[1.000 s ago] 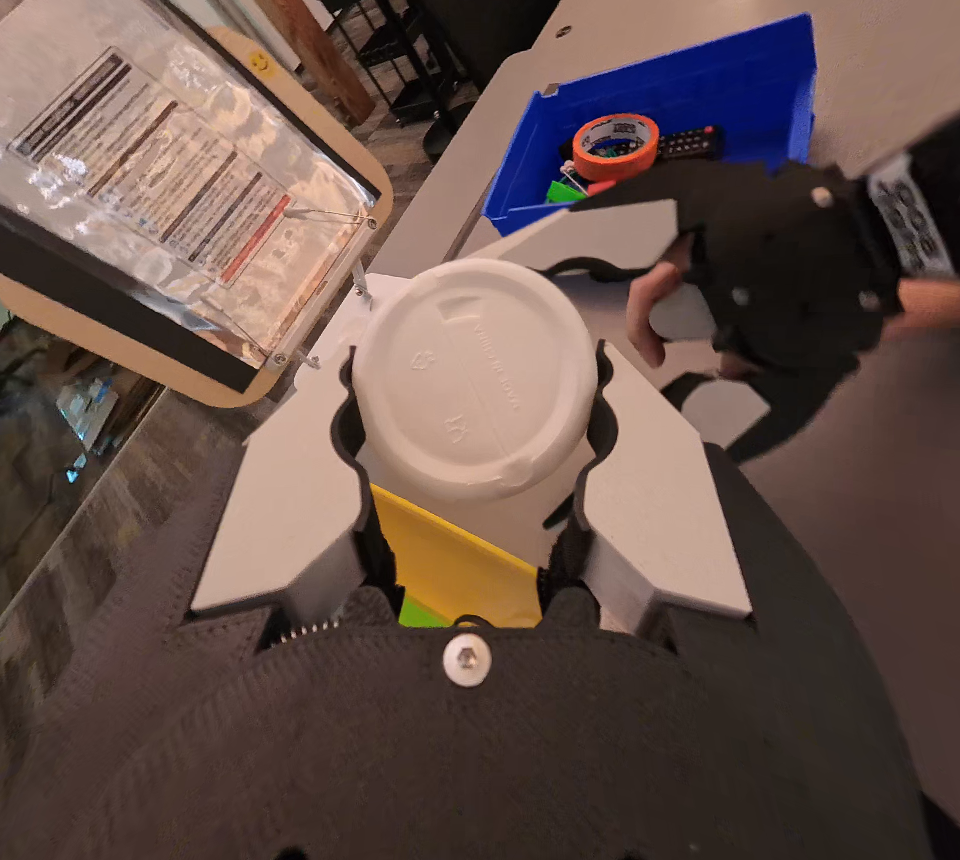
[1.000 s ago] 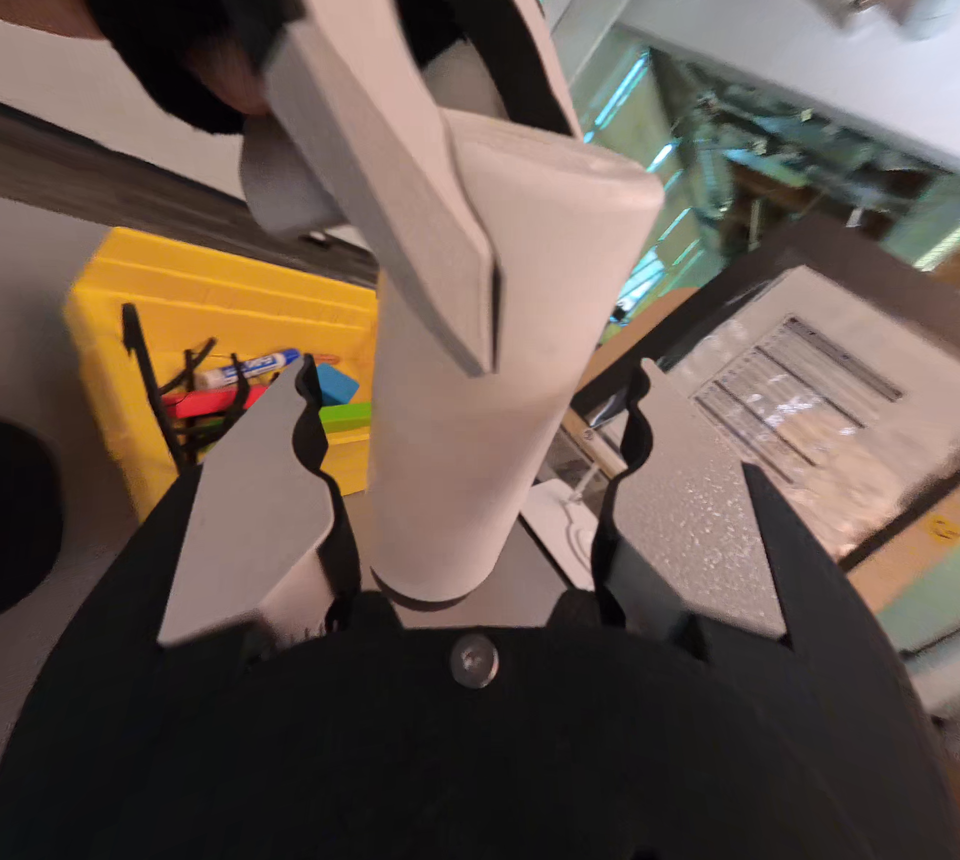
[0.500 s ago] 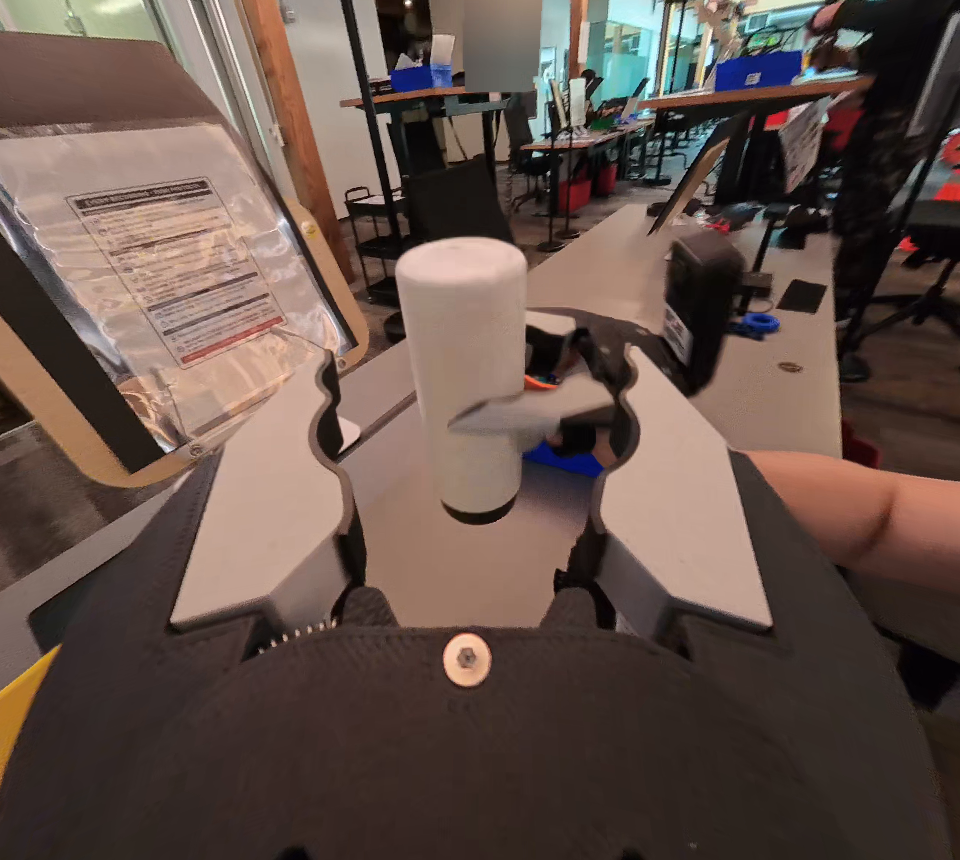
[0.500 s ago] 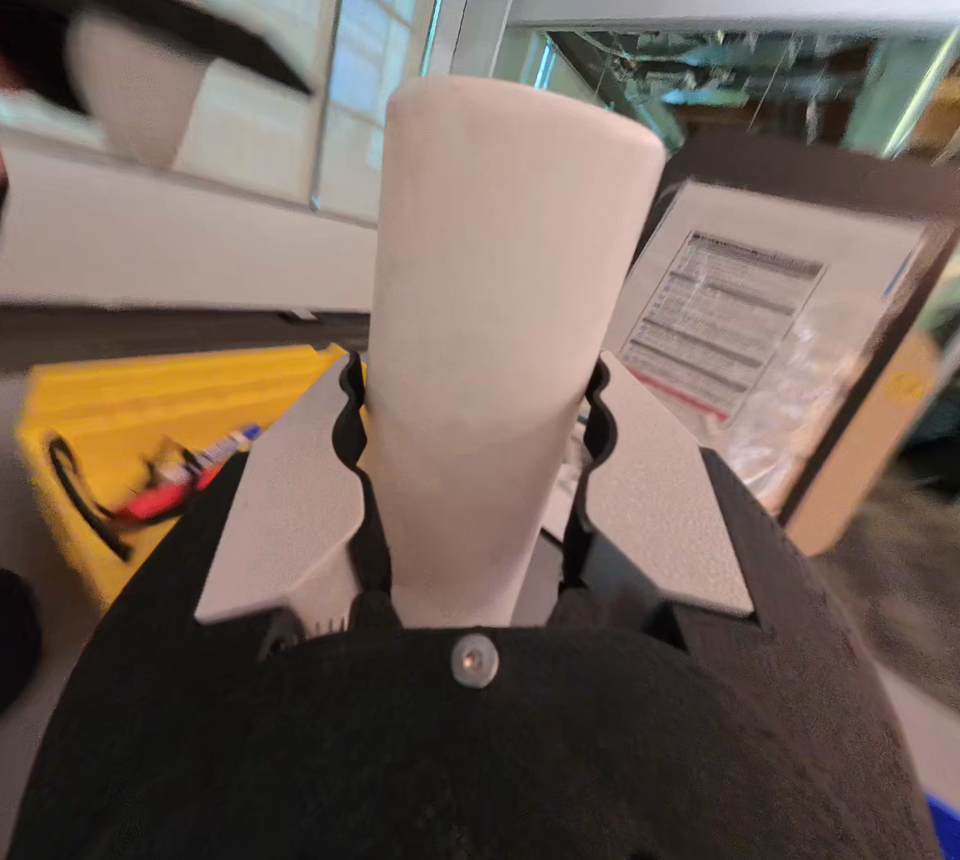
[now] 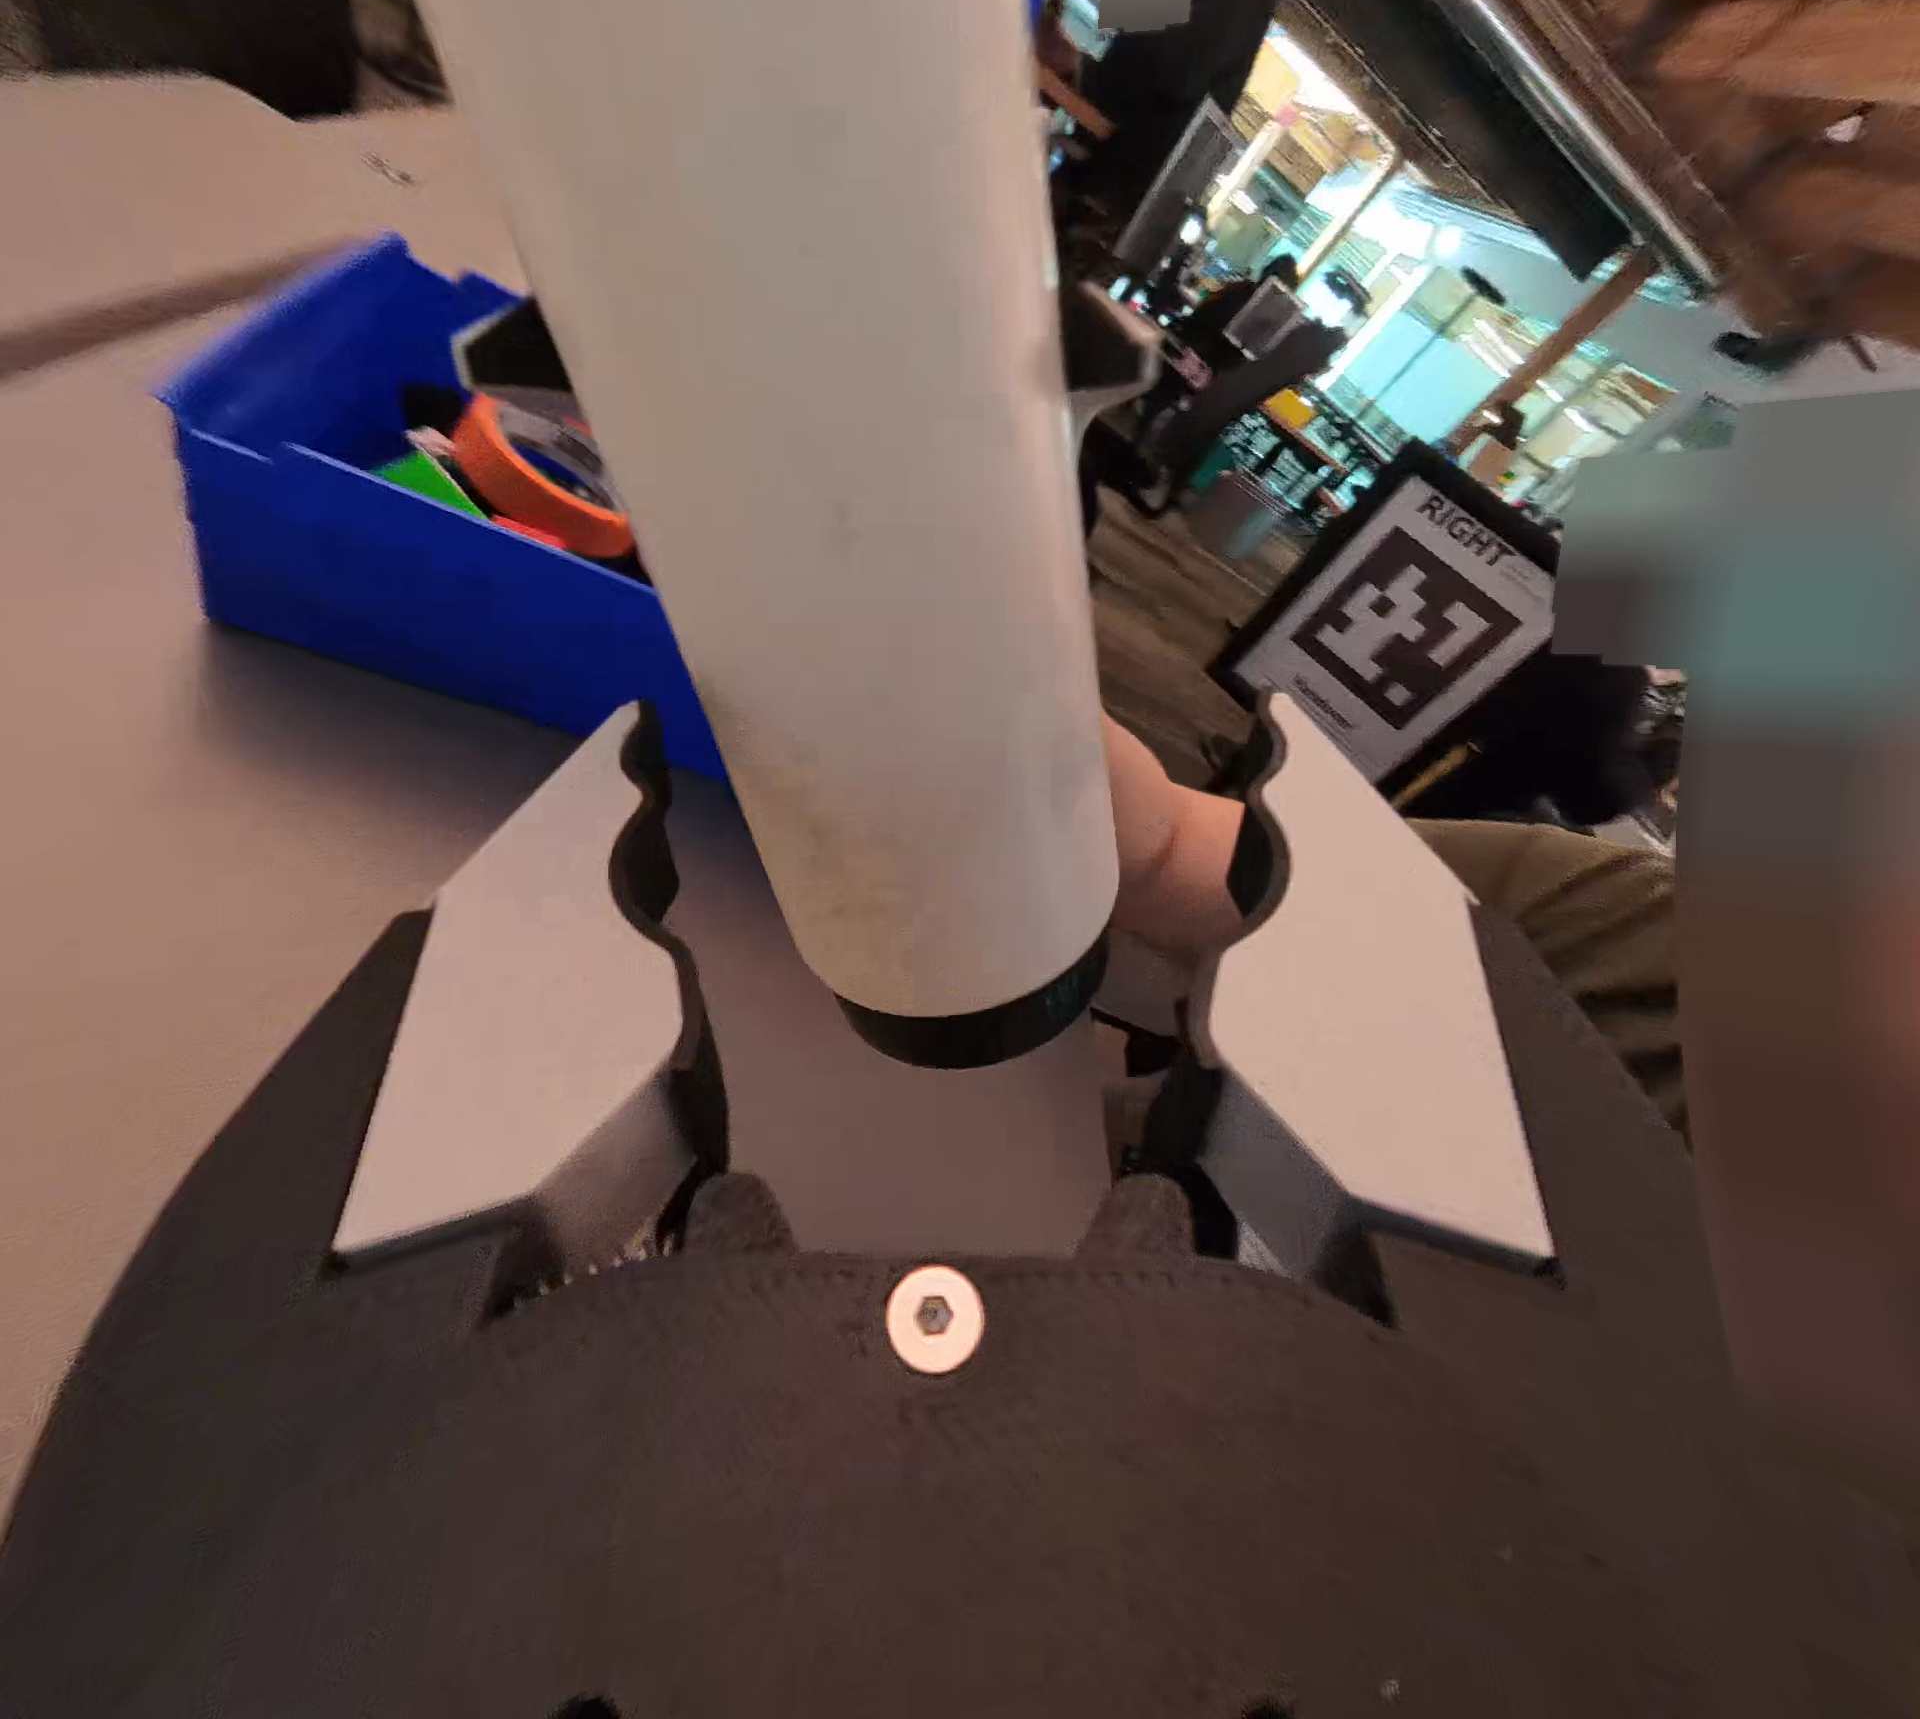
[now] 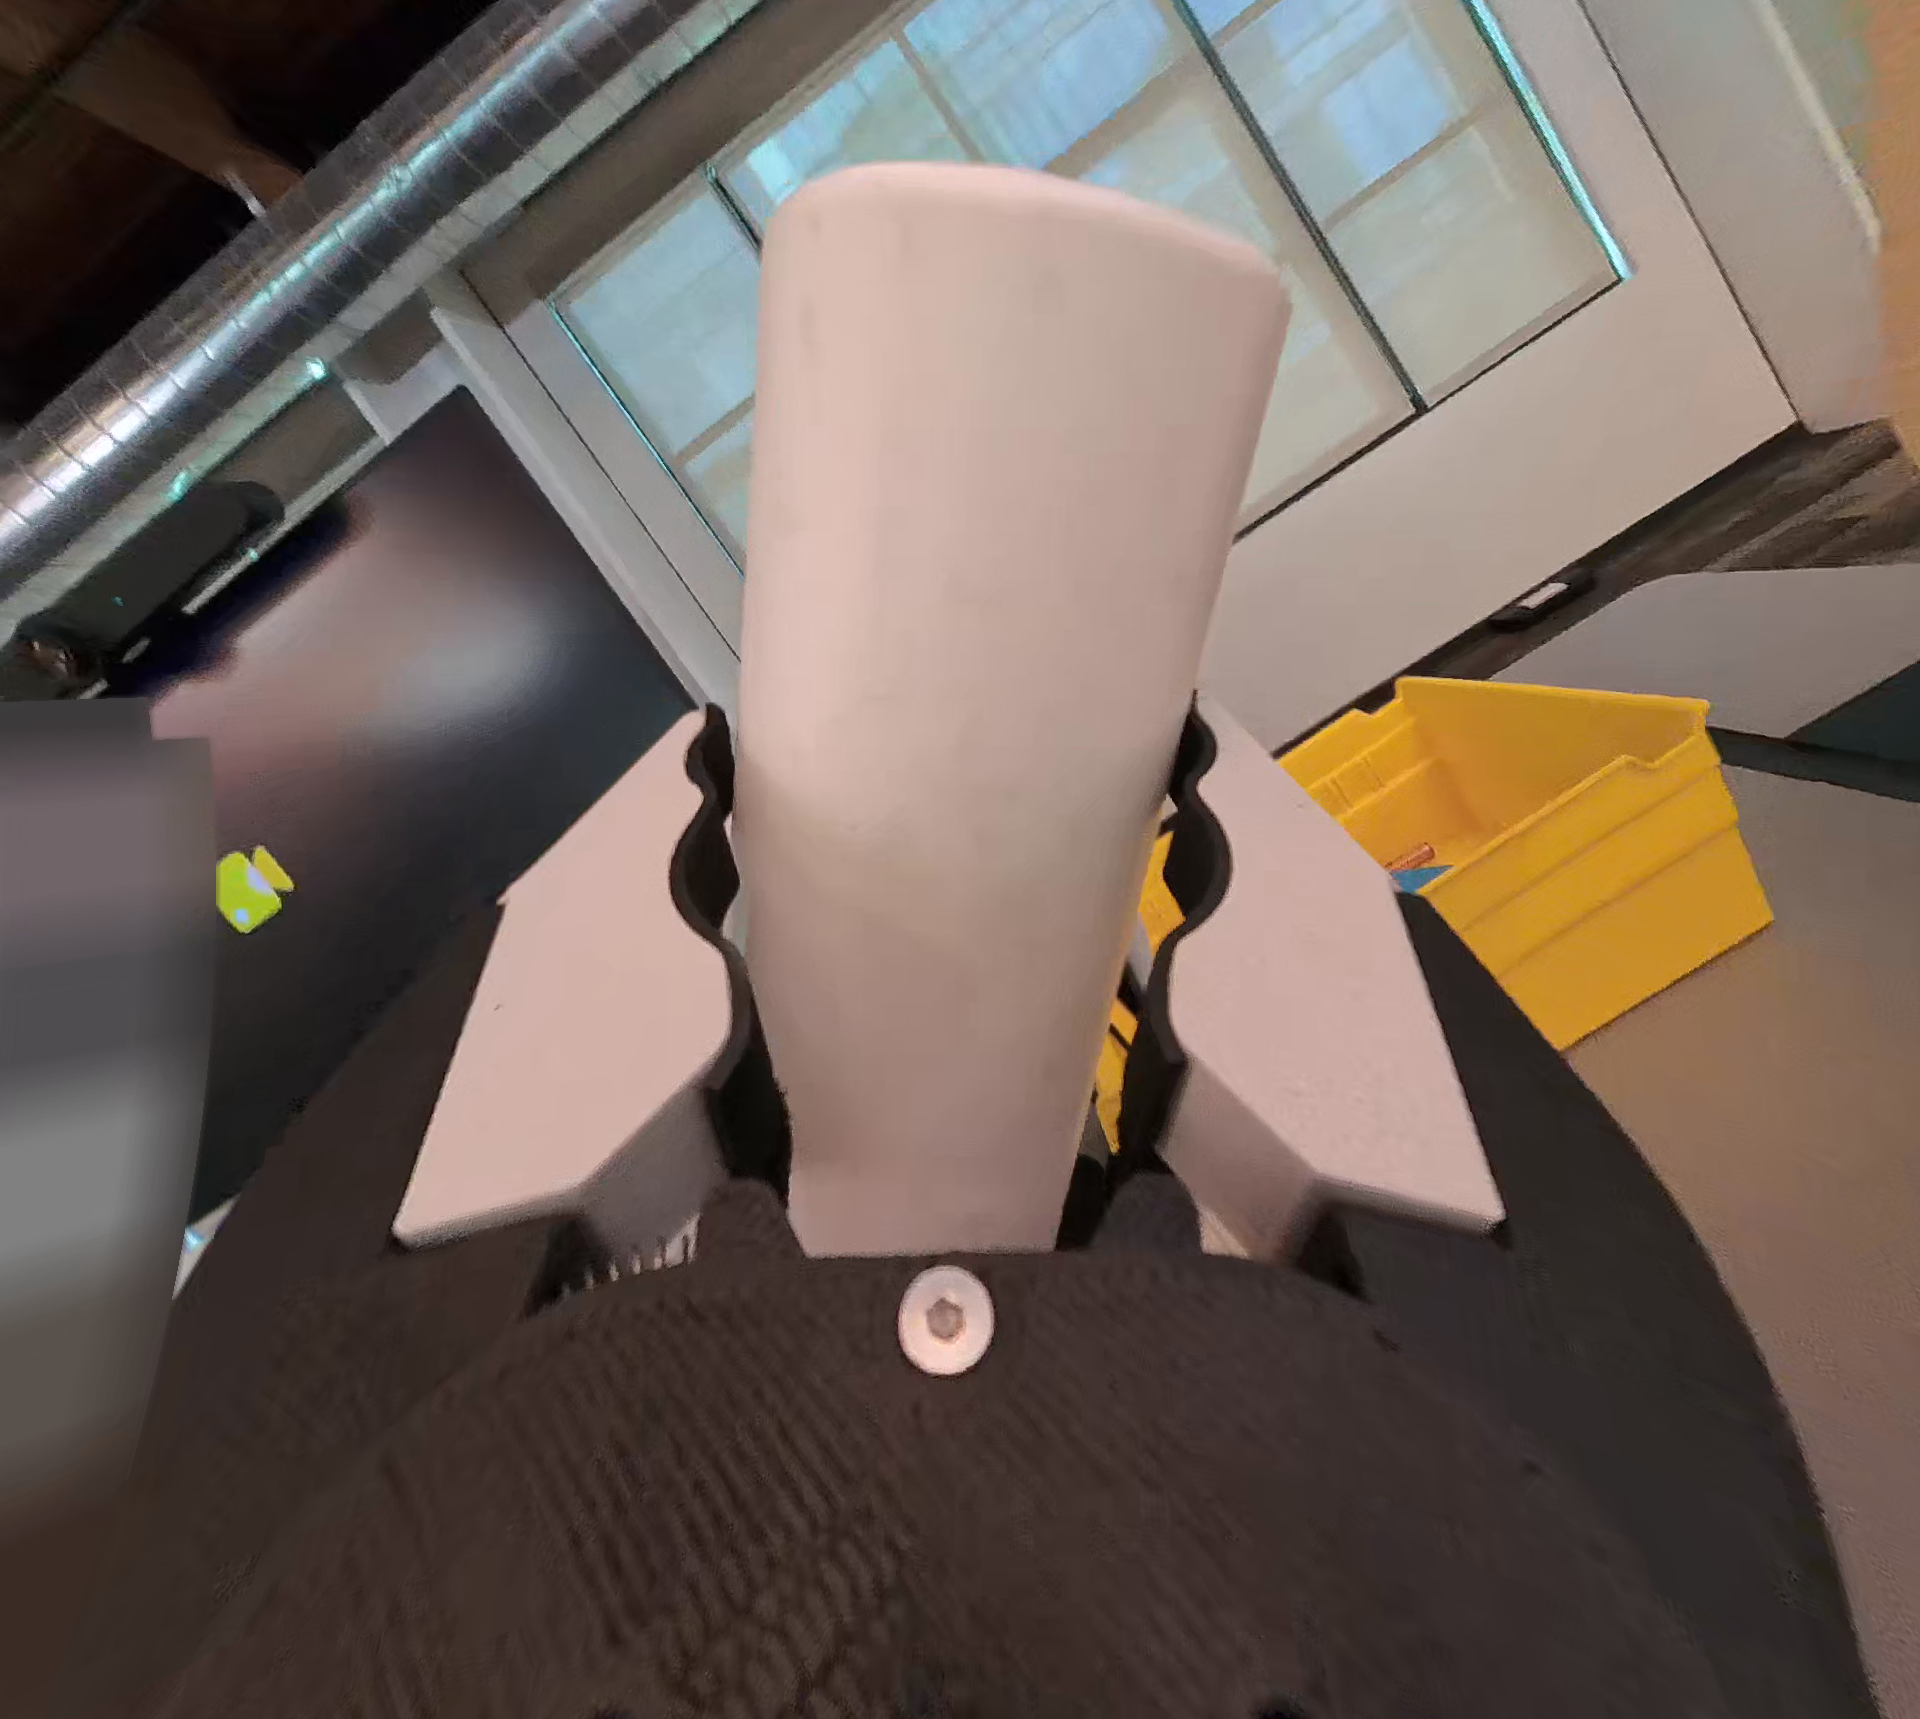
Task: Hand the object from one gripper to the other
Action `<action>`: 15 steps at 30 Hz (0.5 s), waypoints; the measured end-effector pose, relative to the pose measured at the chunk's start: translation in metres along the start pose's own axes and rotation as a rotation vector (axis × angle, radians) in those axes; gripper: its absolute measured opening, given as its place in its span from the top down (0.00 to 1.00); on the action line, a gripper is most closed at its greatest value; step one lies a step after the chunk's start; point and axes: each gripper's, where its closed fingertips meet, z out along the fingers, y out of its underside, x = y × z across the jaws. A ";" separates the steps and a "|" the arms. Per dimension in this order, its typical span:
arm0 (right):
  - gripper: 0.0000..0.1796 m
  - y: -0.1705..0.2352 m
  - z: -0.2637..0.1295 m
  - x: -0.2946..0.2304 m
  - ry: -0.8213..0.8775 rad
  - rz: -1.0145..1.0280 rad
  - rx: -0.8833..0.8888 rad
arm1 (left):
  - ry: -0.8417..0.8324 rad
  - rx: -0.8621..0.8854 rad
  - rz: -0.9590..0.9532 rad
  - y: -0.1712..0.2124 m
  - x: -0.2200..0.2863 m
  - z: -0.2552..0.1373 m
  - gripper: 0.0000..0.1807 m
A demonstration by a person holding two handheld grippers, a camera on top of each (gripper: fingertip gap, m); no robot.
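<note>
A tall white bottle (image 6: 987, 630) with a black end cap (image 5: 966, 1025) is clamped between my right gripper's (image 6: 954, 719) fingers, which are shut on its lower body; its top points up at the windows. In the left wrist view the same bottle (image 5: 831, 422) runs up out of frame. Its black end hangs between my left gripper's (image 5: 953, 708) open fingers, with a gap on each side. The far gripper's grey finger (image 5: 1112, 360) shows behind the bottle. A hand (image 5: 1164, 838) shows just past the right finger.
A blue bin (image 5: 416, 568) with an orange tape roll (image 5: 520, 464) stands on the grey table (image 5: 208, 838) to the left. A yellow bin (image 6: 1558, 848) sits on the table at the right. A black-and-white marker board (image 5: 1403, 620) is on the right. Spacing between my two grippers at the tips: around 7 cm.
One second ago my left gripper held the bottle and the right was open around it. The right shut on it and the left let go. Both views have since swung.
</note>
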 end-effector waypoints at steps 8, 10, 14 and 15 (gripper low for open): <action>0.53 0.004 0.005 -0.011 0.028 -0.067 -0.031 | 0.054 -0.062 0.018 0.014 0.000 0.015 0.54; 0.53 0.003 0.006 -0.012 0.036 -0.085 -0.034 | 0.070 -0.073 0.029 0.015 0.002 0.016 0.54; 0.39 -0.004 0.002 -0.017 0.093 -0.200 -0.077 | 0.257 -0.048 -0.046 0.008 0.025 0.008 0.54; 0.36 -0.007 -0.001 -0.019 0.108 -0.235 -0.088 | 0.297 -0.029 -0.065 0.005 0.029 0.004 0.54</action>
